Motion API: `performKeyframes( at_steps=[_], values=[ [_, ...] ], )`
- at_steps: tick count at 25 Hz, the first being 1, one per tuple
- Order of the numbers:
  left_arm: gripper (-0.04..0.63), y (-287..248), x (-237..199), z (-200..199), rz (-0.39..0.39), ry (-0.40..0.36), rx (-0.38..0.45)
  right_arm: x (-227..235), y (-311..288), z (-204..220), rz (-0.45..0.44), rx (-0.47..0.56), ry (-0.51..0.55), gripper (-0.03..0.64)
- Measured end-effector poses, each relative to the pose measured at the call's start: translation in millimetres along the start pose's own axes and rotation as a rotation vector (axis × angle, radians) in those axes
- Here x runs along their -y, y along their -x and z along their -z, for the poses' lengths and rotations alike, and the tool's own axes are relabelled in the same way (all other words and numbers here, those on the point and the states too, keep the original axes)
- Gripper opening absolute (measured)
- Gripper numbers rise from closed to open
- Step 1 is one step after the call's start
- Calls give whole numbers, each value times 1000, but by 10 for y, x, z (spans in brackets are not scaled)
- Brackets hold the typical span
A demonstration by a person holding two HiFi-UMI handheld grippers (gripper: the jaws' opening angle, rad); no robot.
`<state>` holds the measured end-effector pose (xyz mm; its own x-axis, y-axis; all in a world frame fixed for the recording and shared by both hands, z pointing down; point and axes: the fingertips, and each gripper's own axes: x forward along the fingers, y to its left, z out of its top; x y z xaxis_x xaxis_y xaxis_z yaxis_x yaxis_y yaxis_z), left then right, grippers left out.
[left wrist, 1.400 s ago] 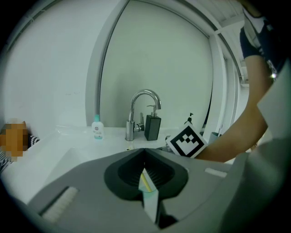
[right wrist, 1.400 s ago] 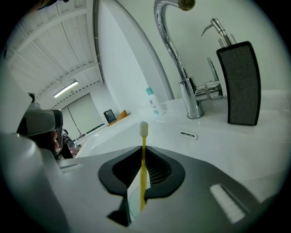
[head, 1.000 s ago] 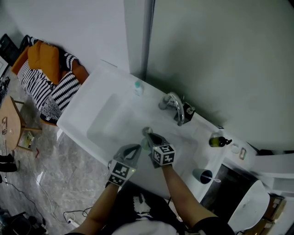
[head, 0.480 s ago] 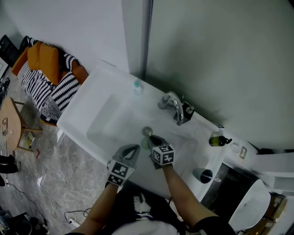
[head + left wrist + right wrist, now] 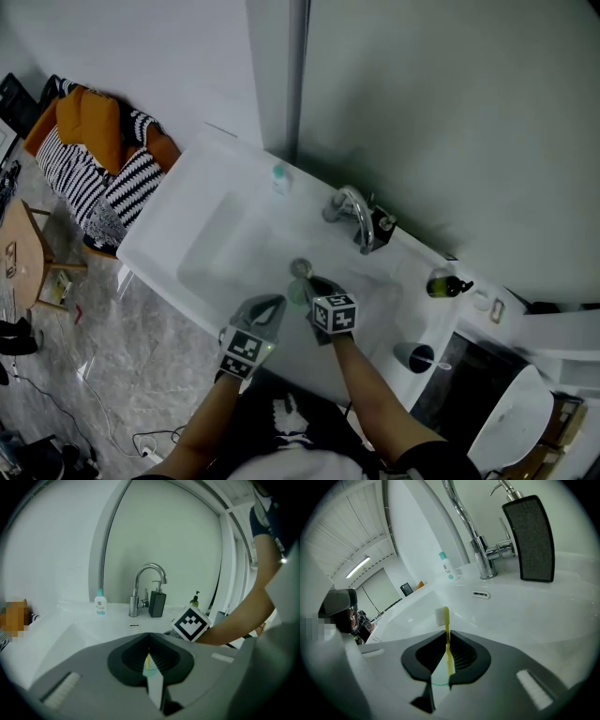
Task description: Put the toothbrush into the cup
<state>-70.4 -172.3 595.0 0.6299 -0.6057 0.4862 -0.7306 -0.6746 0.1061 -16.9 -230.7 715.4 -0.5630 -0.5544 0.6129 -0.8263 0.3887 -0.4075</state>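
A yellow toothbrush (image 5: pixel 447 641) with white bristles stands upright between the pads of my right gripper (image 5: pixel 446 632), which is shut on its handle. The bristle head sticks out past the fingertips over the white basin. In the head view the right gripper (image 5: pixel 306 283) hangs over the middle of the sink (image 5: pixel 202 239), just in front of the drain (image 5: pixel 300 269). My left gripper (image 5: pixel 278 302) is close beside it on the left, jaws together (image 5: pixel 149 635), with nothing showing beyond the tips. The dark blue cup (image 5: pixel 412 358) stands on the counter to the right, well apart from both grippers.
A chrome faucet (image 5: pixel 354 214) rises at the back of the sink beside a black soap dispenser (image 5: pixel 529 538). A small teal-capped bottle (image 5: pixel 280 177) stands on the back rim at the left. Right of the basin, a green pump bottle (image 5: pixel 445 288) is near the wall.
The right gripper has tilted and shifted slightly with the toothbrush, so the drain now shows ahead of it. The left gripper has stayed where it was.
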Motion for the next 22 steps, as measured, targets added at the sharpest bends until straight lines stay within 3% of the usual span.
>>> performKeyframes(
  at_steps=[12,22],
  values=[
    [0,-1,36,-20,11,-13,5,148,-12,13,68,-69,-32,31],
    [0,28,27,-59,10,-16,7,82,53,50,68,-123,-44,86]
  ],
)
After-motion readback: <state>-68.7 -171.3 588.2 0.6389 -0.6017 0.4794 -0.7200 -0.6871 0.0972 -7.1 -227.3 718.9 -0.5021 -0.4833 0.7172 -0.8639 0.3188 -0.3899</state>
